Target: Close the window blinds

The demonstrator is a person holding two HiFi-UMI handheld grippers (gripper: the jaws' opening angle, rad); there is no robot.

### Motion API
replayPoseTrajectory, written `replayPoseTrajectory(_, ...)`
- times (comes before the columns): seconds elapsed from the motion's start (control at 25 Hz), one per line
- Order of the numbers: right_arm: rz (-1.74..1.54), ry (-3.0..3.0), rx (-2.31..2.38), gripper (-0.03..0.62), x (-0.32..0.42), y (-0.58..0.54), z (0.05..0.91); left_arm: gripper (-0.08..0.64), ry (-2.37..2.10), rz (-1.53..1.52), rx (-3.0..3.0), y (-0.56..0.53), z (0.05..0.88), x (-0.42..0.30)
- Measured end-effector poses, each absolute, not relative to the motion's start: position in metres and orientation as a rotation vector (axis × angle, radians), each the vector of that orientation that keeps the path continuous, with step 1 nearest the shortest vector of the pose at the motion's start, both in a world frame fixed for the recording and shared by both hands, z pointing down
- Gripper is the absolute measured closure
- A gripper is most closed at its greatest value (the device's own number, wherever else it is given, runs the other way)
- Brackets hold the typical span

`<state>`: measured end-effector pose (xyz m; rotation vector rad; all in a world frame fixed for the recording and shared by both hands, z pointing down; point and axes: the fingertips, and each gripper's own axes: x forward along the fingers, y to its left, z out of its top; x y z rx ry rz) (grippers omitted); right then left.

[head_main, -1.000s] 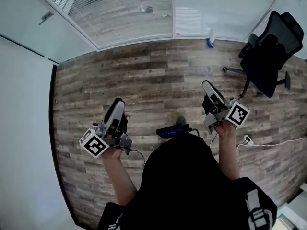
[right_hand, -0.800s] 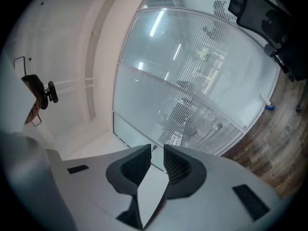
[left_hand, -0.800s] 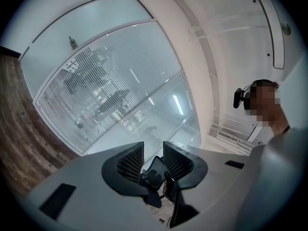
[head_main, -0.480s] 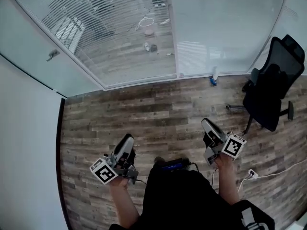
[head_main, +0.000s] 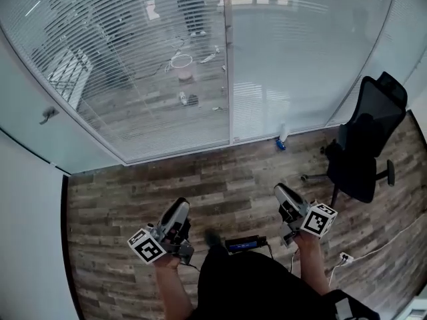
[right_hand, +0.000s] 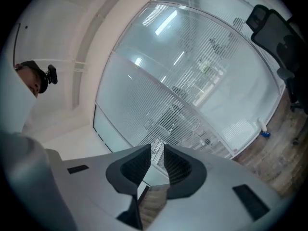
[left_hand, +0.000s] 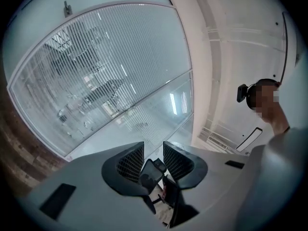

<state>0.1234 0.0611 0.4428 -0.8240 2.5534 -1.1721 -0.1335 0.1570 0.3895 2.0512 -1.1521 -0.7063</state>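
Two tools, both empty: the left tool (left_hand: 153, 153) holds its jaws apart on nothing; the right tool (right_hand: 157, 153) shows a narrower gap, also bare. The blinds (head_main: 133, 65) hang ahead behind glass (head_main: 307, 59), slats open, well apart from both. I'd look for their control first; none is plain here. No surface, only wood floor (head_main: 220, 179), a bottle (head_main: 281, 141) by the glass, a chair (head_main: 363, 145) at right.

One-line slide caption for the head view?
The left gripper and right gripper, both empty, held over the wood floor, facing the slatted window blinds; black office chair at right.
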Motion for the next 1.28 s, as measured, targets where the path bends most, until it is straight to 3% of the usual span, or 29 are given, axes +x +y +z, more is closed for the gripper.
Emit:
replayPoseTrajectory(0.44,-1.037,2.592,-0.979,0.526,0.035,-0.021,0.410,0.436,-1.023,-0.758,2.057,0.059,0.389,-0.225)
replayPoseTrajectory(0.84,-1.049,2.634,-0.921,0.525,-0.012,-0.054,0.409,0.436,-1.011,-0.734,2.018,0.030,0.394,-0.253)
replayPoseTrajectory(1.28,-1.133,2.627,-0.731,0.525,-0.040,-0.174,0.418,0.436,-1.221,-0.696,1.989,-0.049,0.374,-0.263)
